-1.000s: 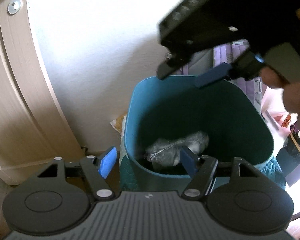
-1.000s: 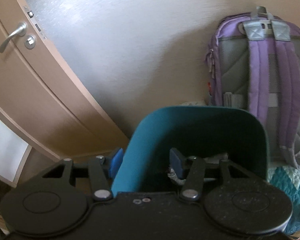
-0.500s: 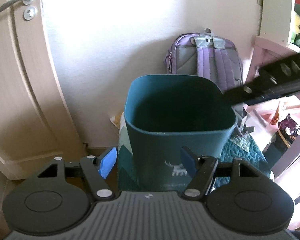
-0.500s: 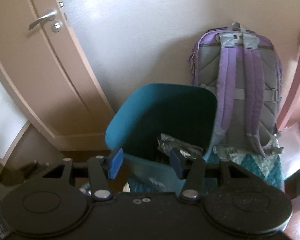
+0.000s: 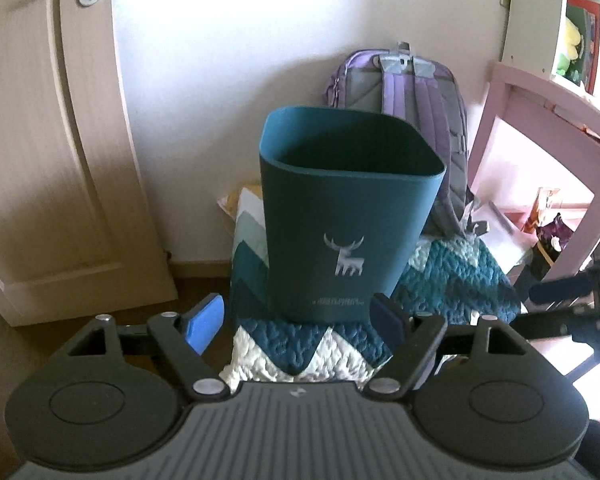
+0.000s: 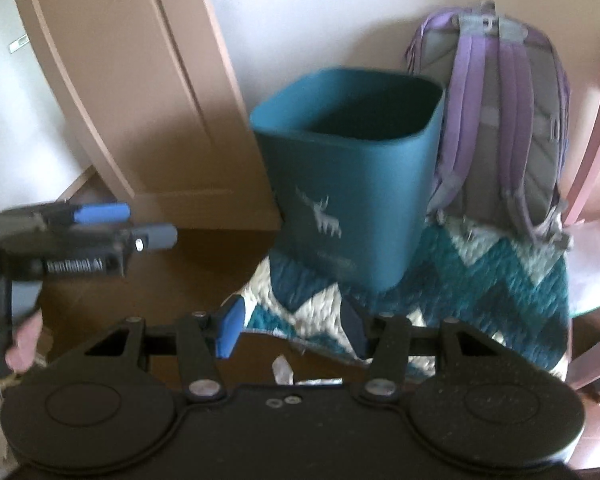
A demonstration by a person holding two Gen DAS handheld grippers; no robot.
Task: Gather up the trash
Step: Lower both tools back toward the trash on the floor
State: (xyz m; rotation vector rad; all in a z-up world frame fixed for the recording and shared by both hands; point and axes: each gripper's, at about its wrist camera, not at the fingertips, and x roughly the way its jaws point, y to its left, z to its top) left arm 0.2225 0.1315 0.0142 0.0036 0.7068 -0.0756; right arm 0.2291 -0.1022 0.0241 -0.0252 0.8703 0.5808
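Both my left claw (image 5: pixel 298 320) and right claw (image 6: pixel 290 330) gape wide, empty; next scrap (image 6: pixel 282 372) lies before the teal bin (image 5: pixel 350 216), so I'd dip low.

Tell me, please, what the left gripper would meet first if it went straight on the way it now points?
Most likely the front wall of the teal bin, which stands straight ahead between the open fingers of the left gripper. The quilted mat lies lower; depth is hard to judge.
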